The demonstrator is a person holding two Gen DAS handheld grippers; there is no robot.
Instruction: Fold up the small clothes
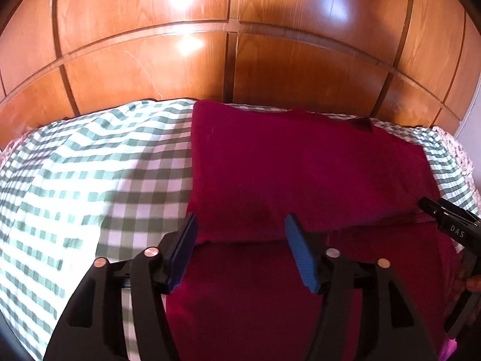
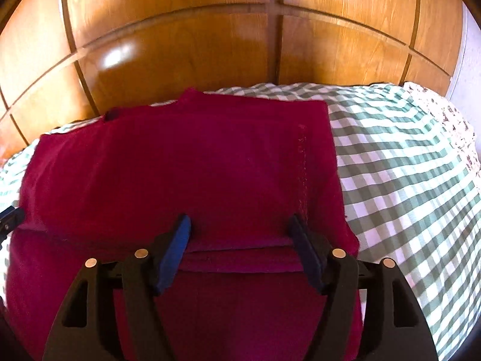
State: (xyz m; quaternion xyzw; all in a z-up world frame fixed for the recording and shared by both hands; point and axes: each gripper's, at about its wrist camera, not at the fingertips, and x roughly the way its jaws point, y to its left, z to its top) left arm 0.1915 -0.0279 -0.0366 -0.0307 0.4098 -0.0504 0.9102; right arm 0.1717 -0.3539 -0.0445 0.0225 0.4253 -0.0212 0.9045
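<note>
A dark red garment (image 1: 300, 165) lies on a green and white checked bedspread (image 1: 90, 180), with its near part folded over so a folded edge runs across in front of the fingers. It also shows in the right wrist view (image 2: 180, 165). My left gripper (image 1: 240, 225) is open and empty, just above the fold's left end. My right gripper (image 2: 240, 225) is open and empty over the fold's right end, next to a stitched seam. The right gripper's black body (image 1: 457, 228) shows at the right edge of the left wrist view.
A glossy wooden headboard (image 1: 240, 60) with panel grooves rises right behind the bed and also shows in the right wrist view (image 2: 240, 45). The checked bedspread (image 2: 405, 180) spreads to the right of the garment. A floral patterned cloth (image 2: 460, 132) lies at the far right edge.
</note>
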